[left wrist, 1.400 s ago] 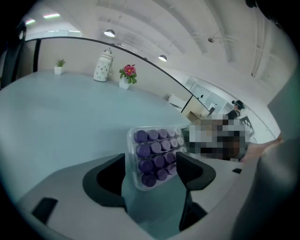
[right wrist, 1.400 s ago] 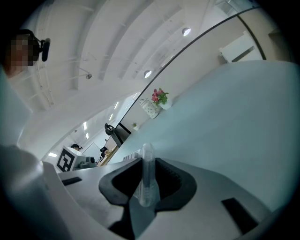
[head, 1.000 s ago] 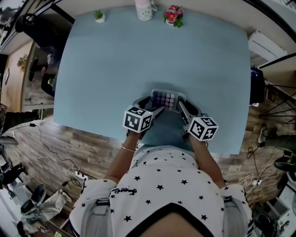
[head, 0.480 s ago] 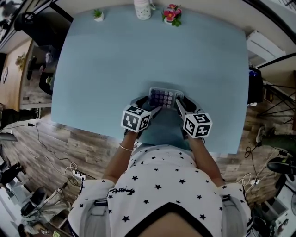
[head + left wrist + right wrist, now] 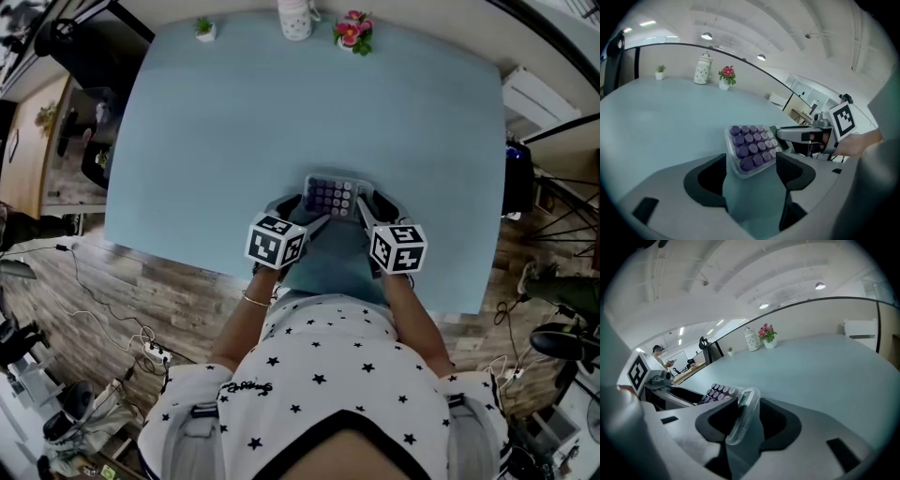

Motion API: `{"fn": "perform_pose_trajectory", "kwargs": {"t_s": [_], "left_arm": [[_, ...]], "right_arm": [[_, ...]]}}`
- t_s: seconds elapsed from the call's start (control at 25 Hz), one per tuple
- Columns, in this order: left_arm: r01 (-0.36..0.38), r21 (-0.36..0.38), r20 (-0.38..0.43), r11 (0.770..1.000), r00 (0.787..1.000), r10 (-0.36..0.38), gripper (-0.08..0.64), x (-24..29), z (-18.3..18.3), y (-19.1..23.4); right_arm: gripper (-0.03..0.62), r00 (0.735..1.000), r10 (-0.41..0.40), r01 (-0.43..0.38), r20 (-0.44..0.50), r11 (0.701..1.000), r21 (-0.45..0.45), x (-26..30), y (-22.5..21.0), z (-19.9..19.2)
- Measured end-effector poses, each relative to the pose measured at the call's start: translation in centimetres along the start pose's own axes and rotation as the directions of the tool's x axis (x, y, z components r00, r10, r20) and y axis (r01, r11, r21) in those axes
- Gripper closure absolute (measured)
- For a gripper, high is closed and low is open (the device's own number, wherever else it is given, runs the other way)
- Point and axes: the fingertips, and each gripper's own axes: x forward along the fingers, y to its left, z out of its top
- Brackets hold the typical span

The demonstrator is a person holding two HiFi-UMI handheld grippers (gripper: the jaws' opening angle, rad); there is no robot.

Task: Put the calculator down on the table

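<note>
Calculator (image 5: 335,197) near front edge of table (image 5: 234,112)

Calculator (image 5: 336,197) – small, clear plastic casing, rows of round purple keys with a few paler ones, display strip at the far end. Keys face up. It sits by the near edge of the light blue counter (image 5: 281,112), roughly mid-width; whether it lies flat on it can't be told. Its near corner is clamped in the left gripper's (image 5: 752,171) jaws. Its display end stands between the right gripper's (image 5: 749,420) jaws – those have just been opening and stand wide.
</note>
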Motion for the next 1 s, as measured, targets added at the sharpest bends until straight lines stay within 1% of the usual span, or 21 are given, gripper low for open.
{"fn": "perform_pose_trajectory", "kwargs": {"t_s": [0.2, 0.52, 0.64, 0.72, 0.8, 0.92, 0.96, 1.0], "left_arm": [[-0.011, -0.019, 0.015, 1.000, 1.000, 0.011, 0.213, -0.7, -0.2, 0.2], [-0.015, -0.031, 0.051, 0.999, 0.999, 0.016, 0.213, -2.2, -0.2, 0.1], [-0.018, -0.030, 0.066, 0.999, 0.998, 0.020, 0.213, -3.0, -0.2, -0.1], [-0.032, -0.018, 0.102, 0.999, 0.994, 0.033, 0.215, -3.9, 0.3, -0.1], [-0.041, -0.004, 0.144, 0.999, 0.989, 0.041, 0.216, -4.8, 0.9, -0.3], [-0.019, 0.008, 0.182, 1.000, 0.983, 0.017, 0.219, -5.7, 1.4, -0.9], [-0.014, 0.013, 0.194, 1.000, 0.981, 0.012, 0.228, -6.0, 1.6, -1.1], [-0.019, 0.020, 0.210, 1.000, 0.978, 0.014, 0.261, -6.3, 1.7, -1.2]], "right_arm": [[0.446, 1.000, -0.011, 0.011, -0.009, 1.000, -0.020, 0.3, -0.2, 0.1], [0.443, 0.999, -0.041, 0.041, 0.004, 0.998, -0.047, 0.3, -0.5, 0.0], [0.457, 0.998, -0.058, 0.059, 0.018, 0.997, -0.047, 0.0, -0.5, 0.0], [0.479, 0.997, -0.074, 0.076, 0.036, 0.996, -0.046, -0.5, -0.6, 0.2], [0.488, 0.994, -0.086, 0.088, 0.063, 0.995, -0.038, -1.1, -0.5, 0.6], [0.507, 0.990, -0.087, 0.089, 0.110, 0.996, -0.009, -2.3, -0.2, 1.2], [0.515, 0.988, -0.085, 0.086, 0.127, 0.996, 0.004, -2.7, 0.0, 1.4], [0.520, 0.986, -0.084, 0.082, 0.144, 0.996, 0.018, -3.1, 0.2, 1.5]]}}
